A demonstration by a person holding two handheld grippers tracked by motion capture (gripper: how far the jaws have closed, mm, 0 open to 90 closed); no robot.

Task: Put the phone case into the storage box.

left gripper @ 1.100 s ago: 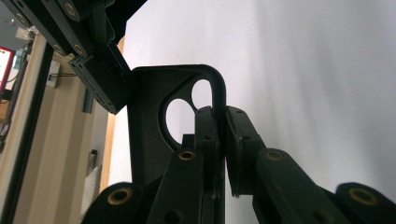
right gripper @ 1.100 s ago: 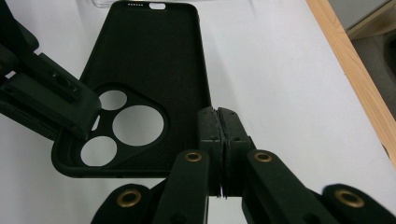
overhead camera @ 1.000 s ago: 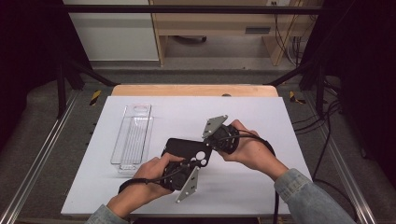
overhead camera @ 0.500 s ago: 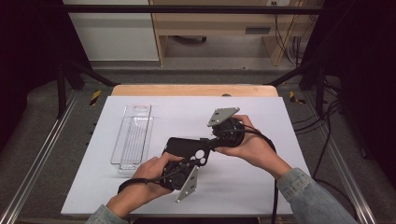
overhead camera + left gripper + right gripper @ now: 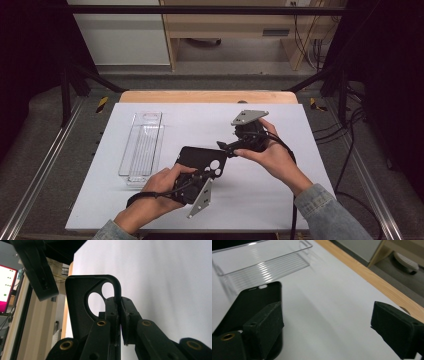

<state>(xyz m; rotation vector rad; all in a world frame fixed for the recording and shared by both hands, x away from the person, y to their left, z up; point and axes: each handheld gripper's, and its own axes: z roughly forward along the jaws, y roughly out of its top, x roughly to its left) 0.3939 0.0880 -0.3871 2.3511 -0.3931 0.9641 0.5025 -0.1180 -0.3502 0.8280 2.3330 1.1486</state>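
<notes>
Since the work here turns on it, the case comes first.

Thing in hand: a black, thin-walled plastic phone case with round camera cut-outs (image 5: 200,160), held over the middle of the white table (image 5: 280,200), near the person's side.

Handling: I'd judge it light and springy, its shell apt to bend if squeezed across the open back; the matt skin looks grippy enough. The stiffer rim by the camera holes is the sound place to take it.

Left gripper (image 5: 119,315): clamped tight on the case's edge beside the cut-outs, pads on either face of the wall.

Right gripper (image 5: 226,146): jaws just been opening and now wide apart, nothing between them; its tips sit just beside the case's far corner, the case lying below and left of one jaw in the right gripper view.

Farther out: a clear ribbed plastic tray (image 5: 142,147) lies to the left, apart from the case.
</notes>
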